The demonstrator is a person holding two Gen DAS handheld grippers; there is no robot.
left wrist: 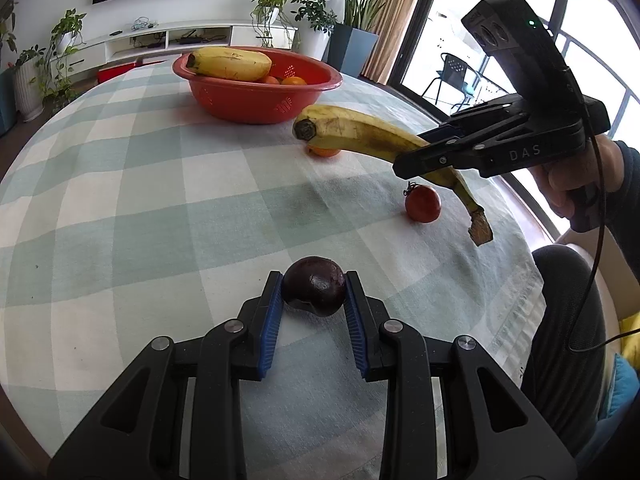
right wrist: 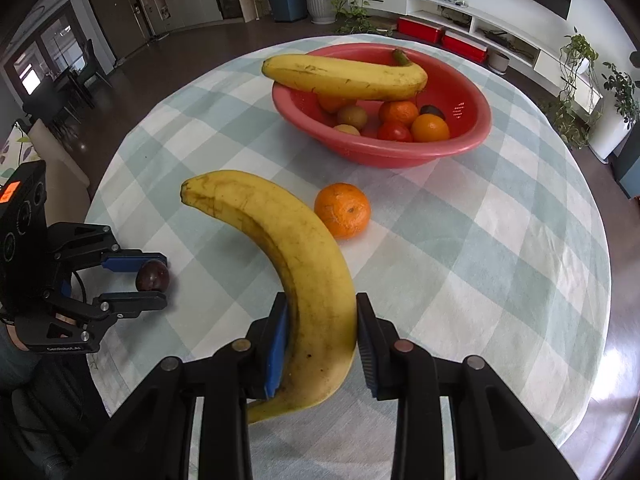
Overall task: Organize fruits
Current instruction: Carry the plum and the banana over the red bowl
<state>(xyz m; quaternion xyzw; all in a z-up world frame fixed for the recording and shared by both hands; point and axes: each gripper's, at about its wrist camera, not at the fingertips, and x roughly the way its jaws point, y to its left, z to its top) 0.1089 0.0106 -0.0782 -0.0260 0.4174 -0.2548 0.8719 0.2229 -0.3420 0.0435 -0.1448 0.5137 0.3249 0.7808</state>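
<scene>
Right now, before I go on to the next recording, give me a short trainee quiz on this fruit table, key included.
1. True or false: the right gripper is shut on a banana.
2. What does the left gripper hold? A) an orange B) a dark plum C) a tomato
3. Name the two fruits lying loose on the tablecloth, outside the red bowl.

Key
1. True: both pads press on the banana's sides and it hangs clear of the cloth.
2. B: the dark plum sits between the blue pads.
3. An orange and a tomato.
</scene>
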